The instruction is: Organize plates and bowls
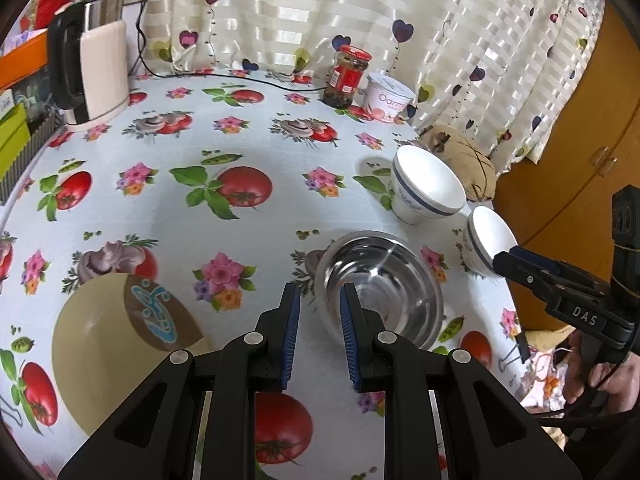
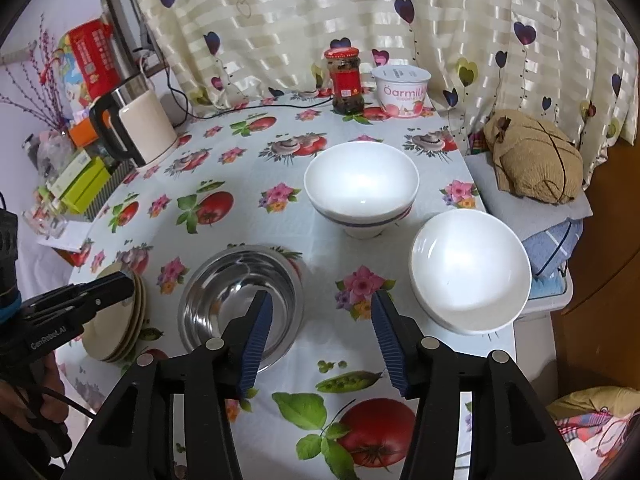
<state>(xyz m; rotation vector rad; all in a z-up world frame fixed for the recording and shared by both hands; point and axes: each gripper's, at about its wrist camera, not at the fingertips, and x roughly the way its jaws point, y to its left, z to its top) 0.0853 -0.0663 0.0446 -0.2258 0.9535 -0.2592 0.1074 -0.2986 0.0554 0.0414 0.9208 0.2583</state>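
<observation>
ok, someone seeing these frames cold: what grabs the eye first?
Probably the loud tomato-and-flower tablecloth, then the shiny steel bowl near the front edge. Two white bowls, one mid-table and one at the right edge, stand out too, with a stack of beige plates at the left behind the left gripper.

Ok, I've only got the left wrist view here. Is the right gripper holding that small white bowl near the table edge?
Observer: No. The right gripper is open with nothing between its pads. The white bowl stands free, just right of it.
Operator: And the tan plate on the left, is that a single one?
Observer: No, the tan plates are a stack, about three by their edges.
</observation>
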